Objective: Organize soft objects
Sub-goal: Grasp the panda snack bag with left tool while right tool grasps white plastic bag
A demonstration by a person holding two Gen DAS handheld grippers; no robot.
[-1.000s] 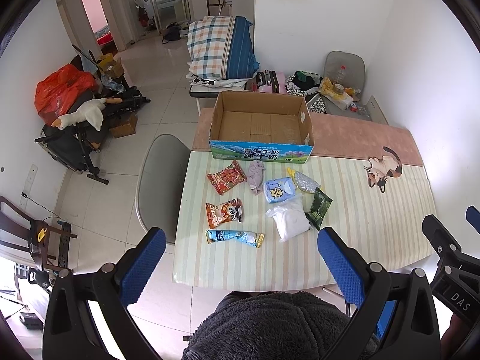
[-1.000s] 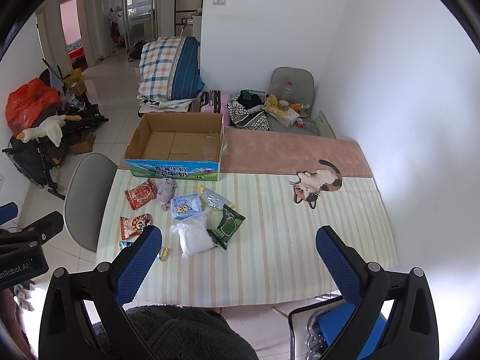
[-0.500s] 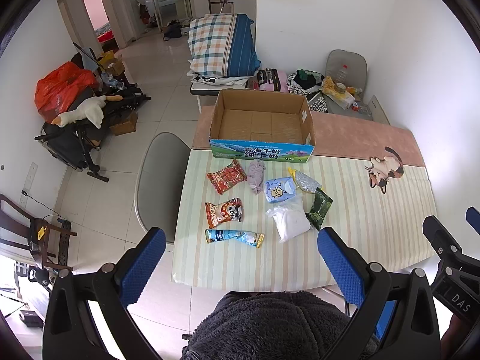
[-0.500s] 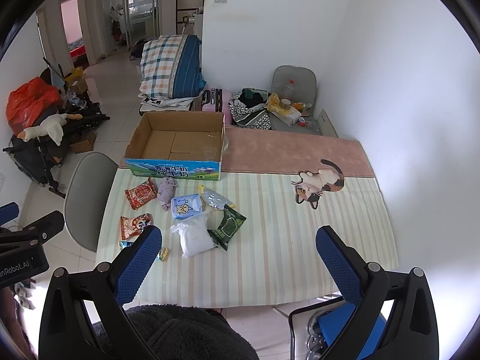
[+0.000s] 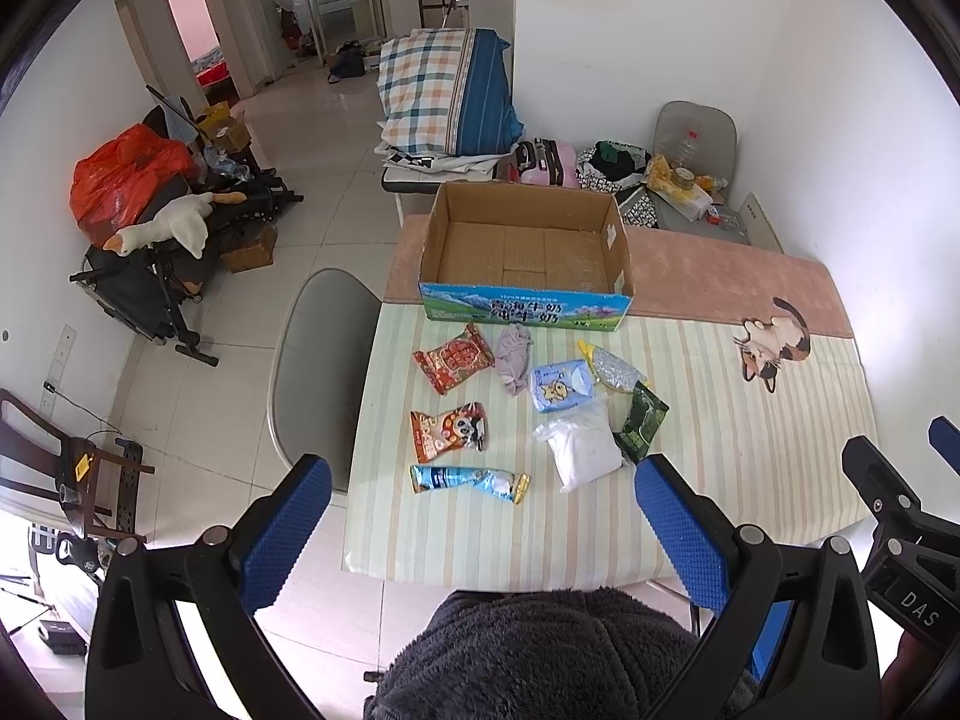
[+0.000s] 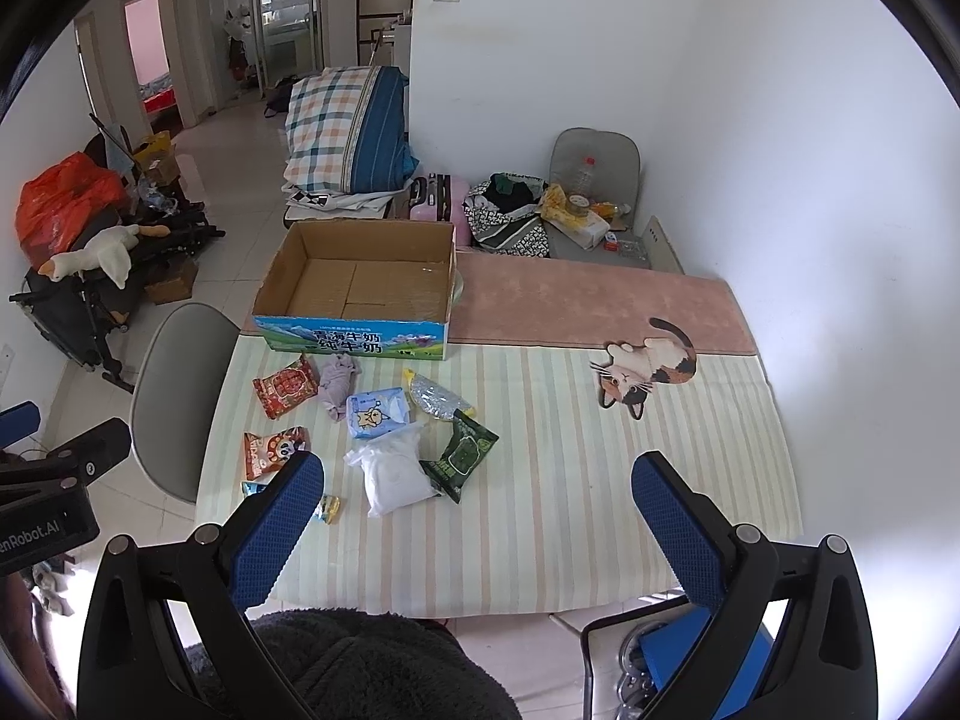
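Almost nothing has shifted since the earlier frame. Both grippers, left [image 5: 480,519] and right [image 6: 477,516], are held wide open and empty above the desk's [image 5: 750,420] near edge. Soft, light packets such as the white pouch [image 5: 585,450] lie near the cardboard box [image 5: 525,252]; a mid-body pinch is advised.

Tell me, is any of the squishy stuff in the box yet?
Not yet. The cardboard box looks empty. Both the left gripper and right gripper are open, holding nothing, above the table's near edge. All the packets, like the white bag and red snack pack, lie on the table.
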